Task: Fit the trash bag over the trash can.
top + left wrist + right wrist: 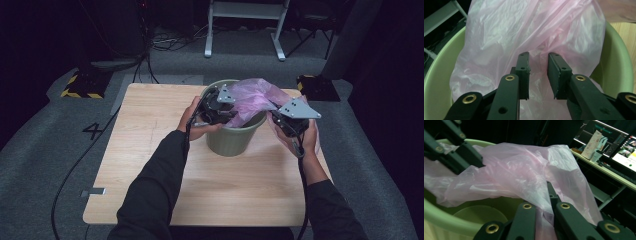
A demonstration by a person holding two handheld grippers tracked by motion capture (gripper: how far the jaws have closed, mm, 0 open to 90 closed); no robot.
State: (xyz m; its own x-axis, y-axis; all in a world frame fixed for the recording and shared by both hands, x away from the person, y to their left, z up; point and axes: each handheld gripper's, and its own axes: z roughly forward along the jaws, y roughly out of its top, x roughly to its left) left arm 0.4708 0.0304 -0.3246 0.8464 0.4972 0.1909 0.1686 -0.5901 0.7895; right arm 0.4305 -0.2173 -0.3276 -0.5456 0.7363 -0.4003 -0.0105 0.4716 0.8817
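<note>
On right gripper view: desk monitors | left gripper view: fingers apart

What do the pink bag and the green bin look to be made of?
Pink bag: thin plastic film, probably polyethylene; it is translucent, glossy and finely creased. Green bin: likely moulded plastic, with a smooth matte wall and a rounded rim; the pictures cannot rule out painted metal.

right tongs tips under bag
</note>
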